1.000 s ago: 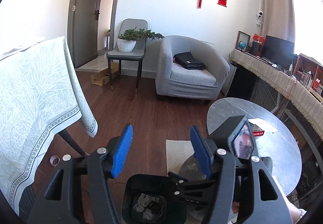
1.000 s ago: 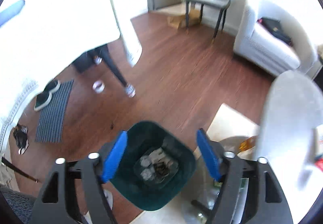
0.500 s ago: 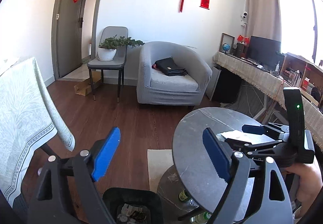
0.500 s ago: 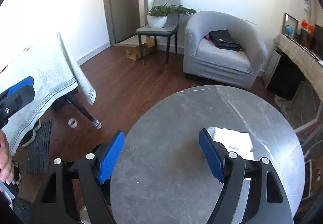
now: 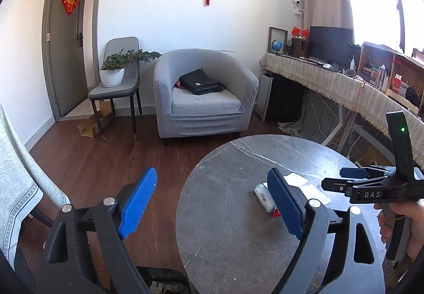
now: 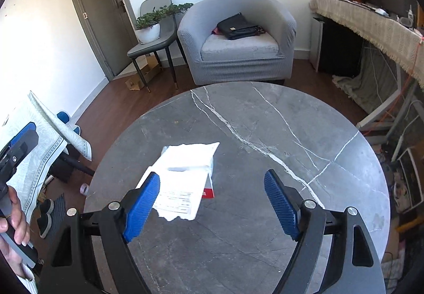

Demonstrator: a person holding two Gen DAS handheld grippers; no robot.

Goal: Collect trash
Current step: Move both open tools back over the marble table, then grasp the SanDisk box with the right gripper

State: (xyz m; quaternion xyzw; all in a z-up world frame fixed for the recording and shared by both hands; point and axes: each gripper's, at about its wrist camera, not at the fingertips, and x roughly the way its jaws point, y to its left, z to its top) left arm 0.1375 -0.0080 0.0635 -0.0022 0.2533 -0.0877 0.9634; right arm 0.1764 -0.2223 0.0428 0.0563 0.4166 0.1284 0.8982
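White torn paper packaging (image 6: pixel 185 177) with a red corner lies on the round grey marble table (image 6: pixel 265 135). My right gripper (image 6: pixel 212 203) is open and empty, hovering just above the table with its left pad over the packaging's near edge. In the left wrist view the same trash (image 5: pixel 265 197) lies on the table (image 5: pixel 225 214), partly hidden by my right finger pad. My left gripper (image 5: pixel 212 203) is open and empty, above the table's left edge. The black trash bin (image 5: pixel 164 283) with trash inside sits on the floor below it. The right gripper also shows in the left wrist view (image 5: pixel 352 177).
A grey armchair (image 5: pixel 201 97) with a black bag stands behind the table. A chair with a potted plant (image 5: pixel 116 76) is by the door. A cloth-covered table (image 5: pixel 16 182) is at the left, a long desk (image 5: pixel 344 90) at the right. Wooden floor lies between.
Both grippers have risen from over the trash bin to above the round table. The right gripper moved forward over the white packaging. Both stayed open and empty.
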